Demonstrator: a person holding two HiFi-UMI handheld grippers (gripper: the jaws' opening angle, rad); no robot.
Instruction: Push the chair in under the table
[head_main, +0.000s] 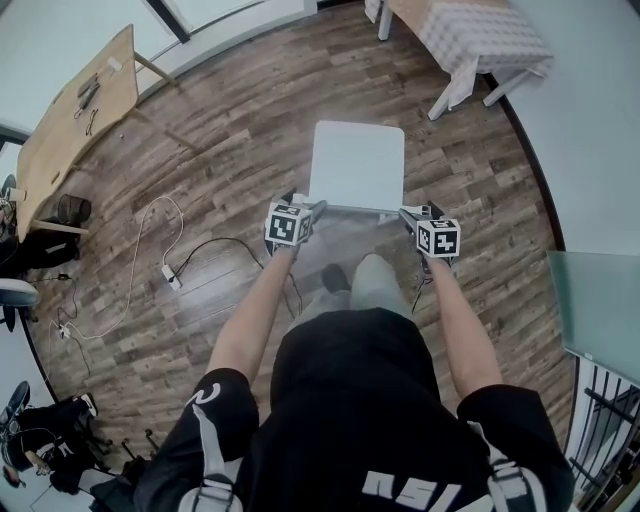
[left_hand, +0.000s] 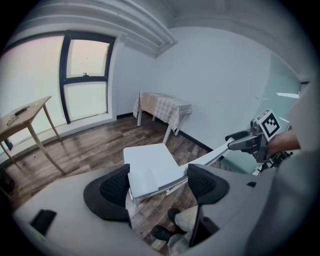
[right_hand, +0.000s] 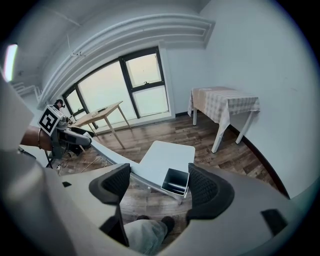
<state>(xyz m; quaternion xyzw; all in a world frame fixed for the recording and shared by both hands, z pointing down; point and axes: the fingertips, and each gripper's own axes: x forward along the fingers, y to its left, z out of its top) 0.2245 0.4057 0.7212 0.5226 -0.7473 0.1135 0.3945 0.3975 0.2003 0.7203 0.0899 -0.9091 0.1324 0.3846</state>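
Note:
A white chair (head_main: 357, 165) stands on the wood floor just in front of me, its seat facing away. My left gripper (head_main: 303, 213) sits at the left end of its top back rail and my right gripper (head_main: 412, 216) at the right end. In the left gripper view the rail's end (left_hand: 144, 182) lies between the spread jaws of the left gripper (left_hand: 158, 185), against the left pad. In the right gripper view the hollow rail end (right_hand: 176, 181) sits by the right pad of the right gripper (right_hand: 159, 182). The table with a checked cloth (head_main: 480, 35) stands farther ahead, to the right.
A wooden desk (head_main: 75, 120) stands at the far left by the windows. Cables and a power strip (head_main: 168, 272) lie on the floor to the left. A glass panel (head_main: 595, 310) and the curved wall close off the right side. My own legs and shoes (head_main: 338, 280) are behind the chair.

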